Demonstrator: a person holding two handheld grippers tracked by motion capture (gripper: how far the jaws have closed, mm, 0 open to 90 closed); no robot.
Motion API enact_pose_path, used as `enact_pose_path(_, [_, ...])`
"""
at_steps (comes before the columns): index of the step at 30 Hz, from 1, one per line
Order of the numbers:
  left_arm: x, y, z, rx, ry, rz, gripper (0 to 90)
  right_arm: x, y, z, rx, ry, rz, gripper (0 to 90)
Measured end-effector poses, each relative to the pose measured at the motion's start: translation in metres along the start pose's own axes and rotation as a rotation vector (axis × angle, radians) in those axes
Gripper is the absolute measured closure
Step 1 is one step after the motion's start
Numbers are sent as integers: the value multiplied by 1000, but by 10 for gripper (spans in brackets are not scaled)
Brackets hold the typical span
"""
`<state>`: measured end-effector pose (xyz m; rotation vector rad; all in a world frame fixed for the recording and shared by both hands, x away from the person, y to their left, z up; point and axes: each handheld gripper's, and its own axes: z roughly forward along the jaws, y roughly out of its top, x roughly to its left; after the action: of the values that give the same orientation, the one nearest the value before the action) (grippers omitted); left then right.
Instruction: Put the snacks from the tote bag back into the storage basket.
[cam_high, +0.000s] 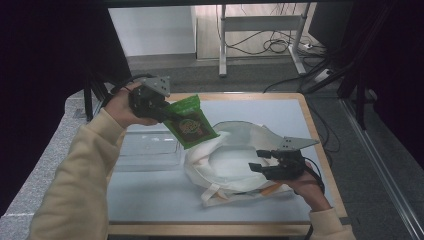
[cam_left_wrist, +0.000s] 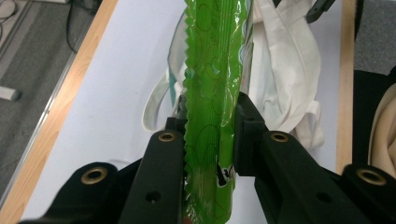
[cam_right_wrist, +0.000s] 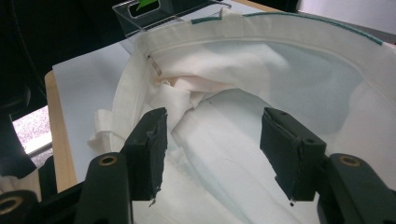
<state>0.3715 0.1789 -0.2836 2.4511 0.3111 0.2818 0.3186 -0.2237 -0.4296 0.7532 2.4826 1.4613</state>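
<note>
Green foil is what I watch first: from the high view my left gripper (cam_high: 159, 111) holds the snack packet (cam_high: 190, 122) in the air above the far rim of the white cloth bag (cam_high: 230, 165), while my right gripper (cam_high: 270, 167) sits at the bag's near rim. In the left gripper view the jaws clamp the packet (cam_left_wrist: 212, 93) by one edge, so it could slip or swing. In the right gripper view the jaws stand apart over the bag's mouth (cam_right_wrist: 261, 107), gripping nothing; the mouth could sag shut and the packet catch its rim.
</note>
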Motion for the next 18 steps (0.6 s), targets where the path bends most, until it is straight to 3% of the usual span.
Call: enact_pose_path(18, [21,-39,-23,0,45,-82,771,2,-1,6,12,15,1,409])
